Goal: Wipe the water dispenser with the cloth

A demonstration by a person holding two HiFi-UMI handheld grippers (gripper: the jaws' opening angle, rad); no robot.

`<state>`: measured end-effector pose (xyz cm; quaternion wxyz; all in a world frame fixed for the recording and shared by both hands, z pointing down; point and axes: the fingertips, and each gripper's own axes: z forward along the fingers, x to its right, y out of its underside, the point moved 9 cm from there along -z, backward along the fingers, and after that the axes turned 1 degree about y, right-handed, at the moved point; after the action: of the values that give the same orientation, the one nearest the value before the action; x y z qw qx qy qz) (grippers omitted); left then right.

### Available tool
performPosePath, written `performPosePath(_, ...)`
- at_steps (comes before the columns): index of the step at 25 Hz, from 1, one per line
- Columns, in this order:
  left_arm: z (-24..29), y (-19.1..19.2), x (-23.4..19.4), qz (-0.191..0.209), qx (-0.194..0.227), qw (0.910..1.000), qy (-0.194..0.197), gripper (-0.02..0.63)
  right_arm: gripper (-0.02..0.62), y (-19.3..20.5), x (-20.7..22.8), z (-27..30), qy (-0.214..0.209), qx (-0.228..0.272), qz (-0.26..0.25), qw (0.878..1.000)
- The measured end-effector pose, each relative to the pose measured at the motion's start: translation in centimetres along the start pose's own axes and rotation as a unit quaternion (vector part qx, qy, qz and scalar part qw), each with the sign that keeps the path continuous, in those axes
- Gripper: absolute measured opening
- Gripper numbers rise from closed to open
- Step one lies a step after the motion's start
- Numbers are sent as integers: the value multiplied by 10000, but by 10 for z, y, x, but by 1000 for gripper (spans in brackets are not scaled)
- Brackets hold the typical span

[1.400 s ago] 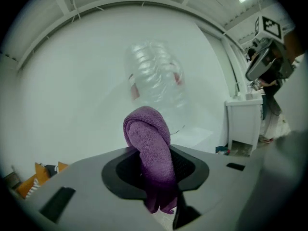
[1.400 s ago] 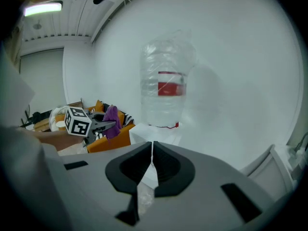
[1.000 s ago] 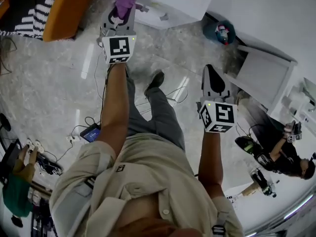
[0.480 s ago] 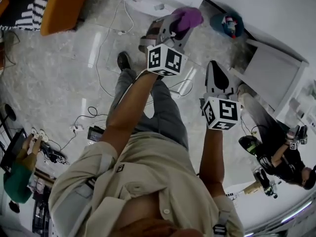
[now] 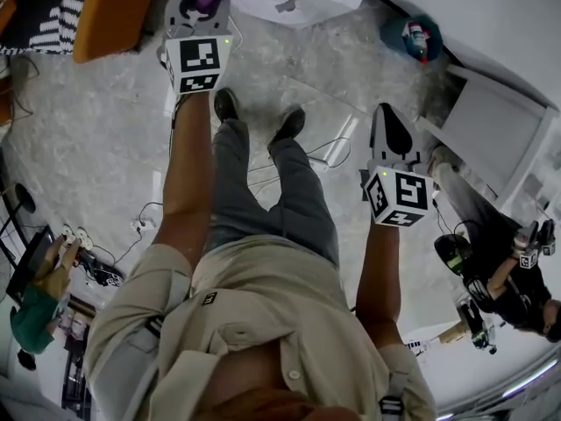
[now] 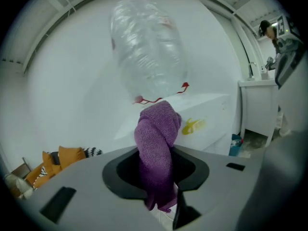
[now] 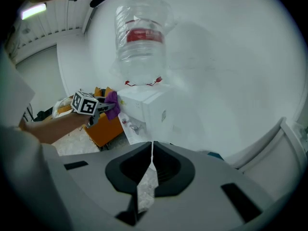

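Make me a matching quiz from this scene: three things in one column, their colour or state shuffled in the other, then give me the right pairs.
1. cloth
2. right tongs
3. water bottle

A. clear, on top of the white dispenser
B. purple, gripped in the left tongs
C. shut, nothing between them

Pairs: 1-B, 2-C, 3-A

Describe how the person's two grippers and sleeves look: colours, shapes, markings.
The left gripper and right gripper match: grey moulded bodies, black fingers, each carrying a white cube with black square markers. The person wears a beige short-sleeved shirt.
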<state>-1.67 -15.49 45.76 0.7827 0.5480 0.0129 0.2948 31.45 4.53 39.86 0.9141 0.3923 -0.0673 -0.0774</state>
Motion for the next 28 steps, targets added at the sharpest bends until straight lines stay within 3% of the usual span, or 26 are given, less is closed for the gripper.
performPosePath(3,1,0,-12,23,80,9999,-116,140,26,2,3,18,-56,160,-3,9999)
performPosePath(8,3,-18,31,-162,423,9988,162,138,26,3,6,46,-198,479,-29,9987)
performPosePath(15,9,-42,156,-132,1247,9835,1305,137,26,7,47,87,285,1225,162,9919)
performPosePath(19,21,-38,191,-107,1471,9725,1801,137,26,22,49,106,488,1417,373,9880)
performPosePath(22,21,-13,164,-262,1494,9760,1559,135,26,32,34,120,425,1343,313,9895)
performPosePath(25,19,17,97,-564,1424,9840,913,135,26,38,28,129,475,1325,345,9894)
performPosePath(28,13,42,22,-390,1018,9938,220,135,26,38,21,138,464,1315,336,9897)
